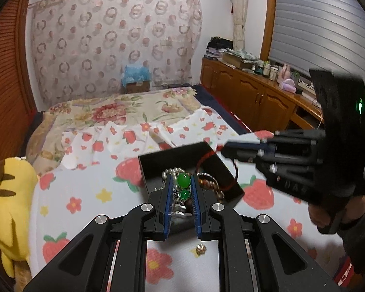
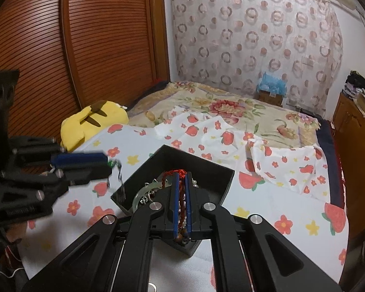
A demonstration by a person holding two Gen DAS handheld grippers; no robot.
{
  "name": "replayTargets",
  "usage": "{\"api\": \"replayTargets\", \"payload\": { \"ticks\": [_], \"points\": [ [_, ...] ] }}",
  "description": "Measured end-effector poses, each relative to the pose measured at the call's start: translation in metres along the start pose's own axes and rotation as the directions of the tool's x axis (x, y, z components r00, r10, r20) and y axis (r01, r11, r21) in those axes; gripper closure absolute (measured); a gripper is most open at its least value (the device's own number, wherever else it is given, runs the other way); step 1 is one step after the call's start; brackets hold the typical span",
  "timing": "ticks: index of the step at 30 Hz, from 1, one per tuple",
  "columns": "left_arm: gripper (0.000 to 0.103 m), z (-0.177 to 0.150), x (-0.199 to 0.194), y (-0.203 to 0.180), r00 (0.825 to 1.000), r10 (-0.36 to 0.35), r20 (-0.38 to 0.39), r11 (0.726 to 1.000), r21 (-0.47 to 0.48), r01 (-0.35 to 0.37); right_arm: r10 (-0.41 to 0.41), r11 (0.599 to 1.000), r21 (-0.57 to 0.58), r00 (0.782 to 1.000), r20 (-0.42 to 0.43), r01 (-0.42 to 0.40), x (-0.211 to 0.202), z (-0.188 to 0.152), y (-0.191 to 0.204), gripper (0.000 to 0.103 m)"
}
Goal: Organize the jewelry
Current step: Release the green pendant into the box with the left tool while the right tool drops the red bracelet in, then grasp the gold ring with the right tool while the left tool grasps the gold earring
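Note:
An open black box (image 1: 155, 157) lies on the strawberry-print sheet with pearls (image 1: 174, 170) and a brown bead bracelet (image 1: 210, 185) inside. My left gripper (image 1: 181, 177) is shut on a green-stone pendant (image 1: 183, 181) with a silver chain, held just above the box. From the right, my right gripper (image 1: 225, 149) reaches over the box's far corner with a red cord bracelet (image 1: 208, 155) hanging from it. In the right wrist view, that right gripper (image 2: 181, 177) is shut on the red cord (image 2: 180, 172) over the box (image 2: 206, 168). The left gripper (image 2: 107, 161) is at the left with its chain (image 2: 119, 170) dangling.
A small gold piece (image 1: 200, 249) lies loose on the sheet near me. A yellow plush toy (image 1: 9, 206) rests at the bed's left edge by the wooden wardrobe (image 2: 60, 48). A wooden cabinet (image 1: 250, 92) with clutter runs along the right. A floral quilt (image 2: 231, 107) covers the far bed.

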State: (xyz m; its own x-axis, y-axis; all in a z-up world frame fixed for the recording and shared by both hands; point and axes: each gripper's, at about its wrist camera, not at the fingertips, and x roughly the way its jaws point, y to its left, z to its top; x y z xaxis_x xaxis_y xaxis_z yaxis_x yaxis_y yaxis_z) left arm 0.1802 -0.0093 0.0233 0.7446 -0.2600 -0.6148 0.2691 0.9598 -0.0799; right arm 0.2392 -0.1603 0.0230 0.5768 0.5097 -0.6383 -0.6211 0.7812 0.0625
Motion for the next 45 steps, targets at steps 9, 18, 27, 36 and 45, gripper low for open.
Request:
{"api": "replayTargets", "payload": {
  "ticks": [9,18,27,36,45],
  "points": [
    [0.090,0.021,0.026,0.007,1.000,-0.028,-0.013,1.000,-0.005,0.028,-0.001,0.999,0.037,0.999,-0.048,0.003,0.014,-0.010,-0.013,0.093],
    [0.089,0.032,0.045,0.002,0.999,-0.037,-0.029,0.999,0.003,0.037,-0.024,0.998,0.064,0.999,-0.048,0.027,-0.007,-0.033,-0.018,0.093],
    [0.080,0.023,0.042,0.001,0.999,-0.022,-0.042,1.000,0.002,0.022,-0.009,0.998,0.068,0.997,-0.079,0.015,-0.019,-0.062,-0.007,0.092],
    [0.078,-0.009,0.025,-0.003,0.998,-0.009,-0.068,1.000,0.010,0.010,0.024,0.999,0.042,0.989,-0.143,-0.018,-0.019,-0.093,0.019,0.079],
    [0.078,-0.045,0.016,-0.006,0.993,-0.007,-0.118,1.000,0.014,0.008,0.039,0.999,0.005,0.976,-0.216,-0.039,-0.008,-0.114,0.037,0.079]
  ]
}}
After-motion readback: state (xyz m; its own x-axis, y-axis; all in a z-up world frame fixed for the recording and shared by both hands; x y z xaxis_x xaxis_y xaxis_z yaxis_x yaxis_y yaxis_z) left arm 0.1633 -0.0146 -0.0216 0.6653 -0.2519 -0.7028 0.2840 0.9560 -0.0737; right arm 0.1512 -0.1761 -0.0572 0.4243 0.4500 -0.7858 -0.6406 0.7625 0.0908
